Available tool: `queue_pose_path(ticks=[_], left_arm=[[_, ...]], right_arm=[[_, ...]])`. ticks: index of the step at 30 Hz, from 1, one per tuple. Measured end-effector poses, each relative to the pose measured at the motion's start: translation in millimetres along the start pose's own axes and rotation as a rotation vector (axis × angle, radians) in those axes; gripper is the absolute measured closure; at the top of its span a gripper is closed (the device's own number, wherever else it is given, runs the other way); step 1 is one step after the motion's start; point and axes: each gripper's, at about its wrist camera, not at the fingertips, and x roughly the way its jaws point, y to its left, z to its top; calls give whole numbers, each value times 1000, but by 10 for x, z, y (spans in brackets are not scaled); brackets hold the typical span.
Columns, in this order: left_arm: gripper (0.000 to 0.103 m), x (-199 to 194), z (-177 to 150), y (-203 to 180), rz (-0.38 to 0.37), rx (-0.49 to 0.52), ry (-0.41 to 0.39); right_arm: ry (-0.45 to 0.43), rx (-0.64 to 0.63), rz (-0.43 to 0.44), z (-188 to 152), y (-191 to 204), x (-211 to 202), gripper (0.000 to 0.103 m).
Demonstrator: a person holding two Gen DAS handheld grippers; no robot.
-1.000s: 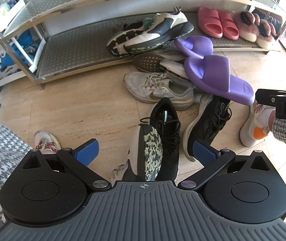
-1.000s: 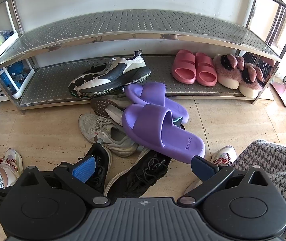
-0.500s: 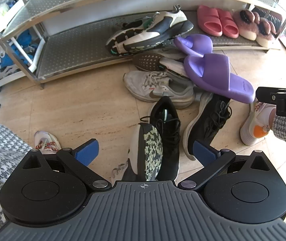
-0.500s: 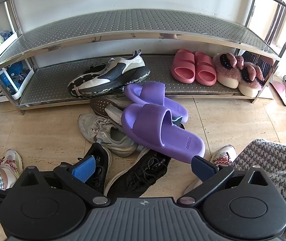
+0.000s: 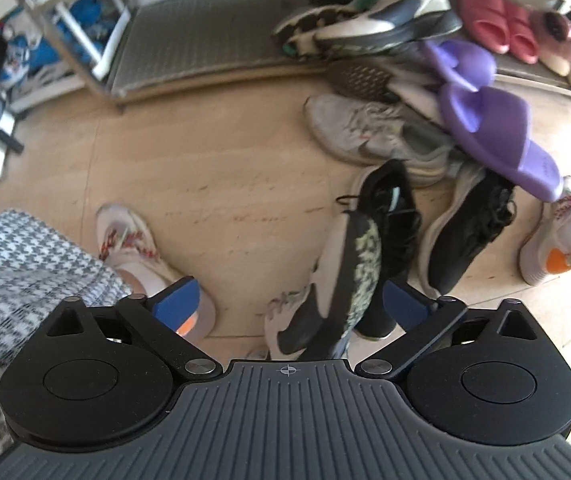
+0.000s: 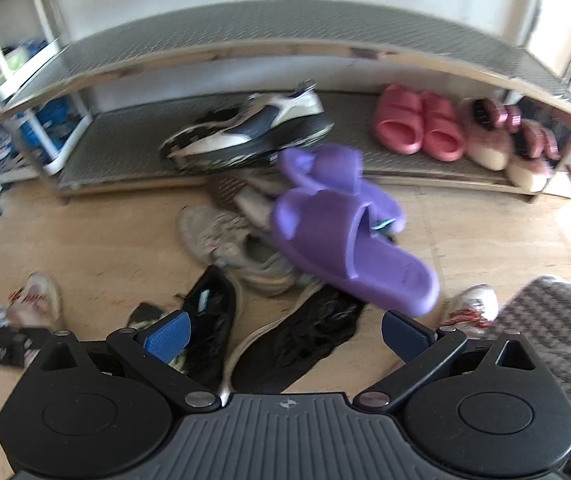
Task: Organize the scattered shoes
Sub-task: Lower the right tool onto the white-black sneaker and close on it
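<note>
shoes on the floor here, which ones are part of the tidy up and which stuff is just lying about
To tidy:
purple slides
grey sneaker
two black sneakers
camo-soled sneaker, between the open left gripper fingers

Not part of it:
pink slides, already on the metal rack
fluffy slippers, also shelved
worn shoes on the person's feet

Both views blurred, left claw (image 5: 287, 300) nearer camo-soled sneaker (image 5: 355, 264)

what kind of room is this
Probably a home entryway or shoe storage corner: a perforated metal shoe rack holding pink rubber slides, sneakers and purple foam slides scattered on a beige tiled floor.
</note>
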Motion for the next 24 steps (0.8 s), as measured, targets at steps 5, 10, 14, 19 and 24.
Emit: queue_pose_path(ticks=[5, 10, 14, 19, 24], left_arm=[[8, 203, 78, -44, -20, 43, 61], [8, 430, 154, -113, -33, 91, 115], [8, 544, 155, -46, -76, 56, 164], [5, 583, 151, -193, -43, 125, 151], [4, 770, 258, -289, -61, 104, 177]], right_arm=[[102, -35, 65, 152, 80, 141, 1], [232, -135, 90, 349, 160, 334, 1], [297, -214, 120, 453, 315, 496, 8], [366, -93, 164, 529, 214, 811, 27], [382, 12, 194, 739, 84, 902, 38]])
